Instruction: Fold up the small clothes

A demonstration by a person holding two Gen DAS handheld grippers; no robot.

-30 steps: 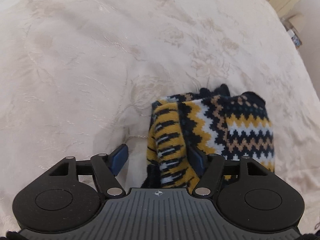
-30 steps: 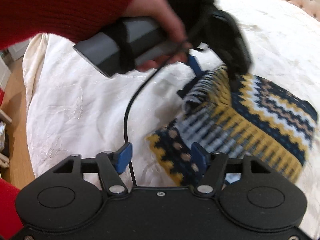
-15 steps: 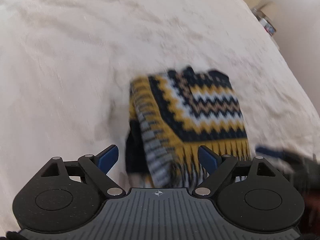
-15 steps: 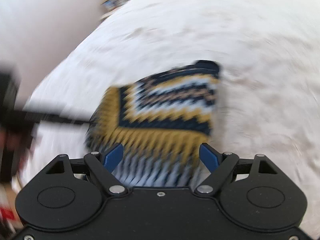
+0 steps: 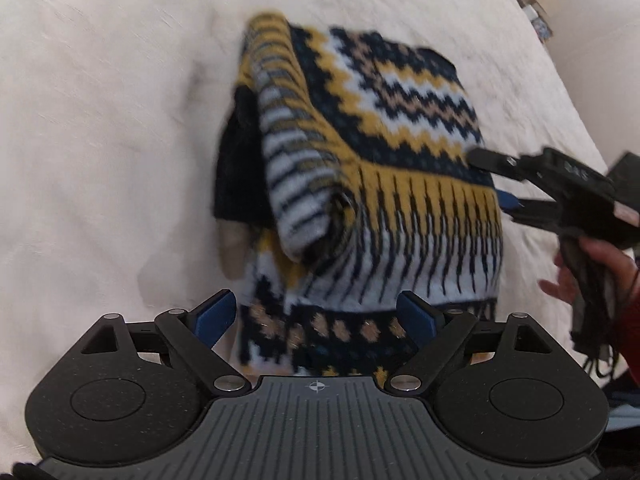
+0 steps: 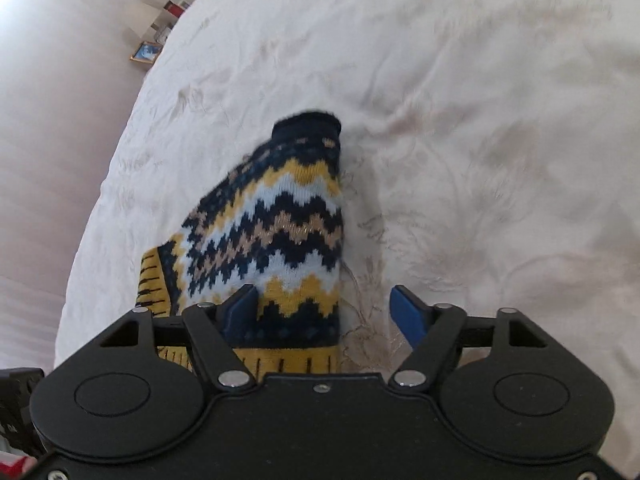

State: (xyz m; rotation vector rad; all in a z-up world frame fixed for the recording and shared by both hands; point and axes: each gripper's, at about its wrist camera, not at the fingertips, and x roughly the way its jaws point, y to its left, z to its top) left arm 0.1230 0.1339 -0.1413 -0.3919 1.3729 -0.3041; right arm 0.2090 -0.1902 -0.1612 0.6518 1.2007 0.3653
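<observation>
A knitted sweater (image 5: 400, 128) in navy, yellow, white and tan zigzags lies folded on the white bedspread (image 5: 100, 120), one edge rolled over on itself. My left gripper (image 5: 316, 312) hangs open over the sweater's near hem, its pads apart from the knit. In the left wrist view my right gripper (image 5: 492, 180) reaches in at the sweater's right edge. In its own view the right gripper (image 6: 324, 306) straddles that edge of the sweater (image 6: 280, 232). One finger is over the knit, the other over the bedspread (image 6: 480, 160), and its jaws are closing without pressing on the cloth.
The bed's edge curves along the left in the right wrist view, with a picture frame (image 6: 146, 52) on the floor beyond it. Boxes (image 5: 536, 8) stand past the bed's far right corner. A person's hand (image 5: 592, 264) and red sleeve hold the right gripper.
My left gripper let go of the sweater's folded edge, widened and drew back toward the near hem. The right gripper rolled round and swung to the sweater's side edge.
</observation>
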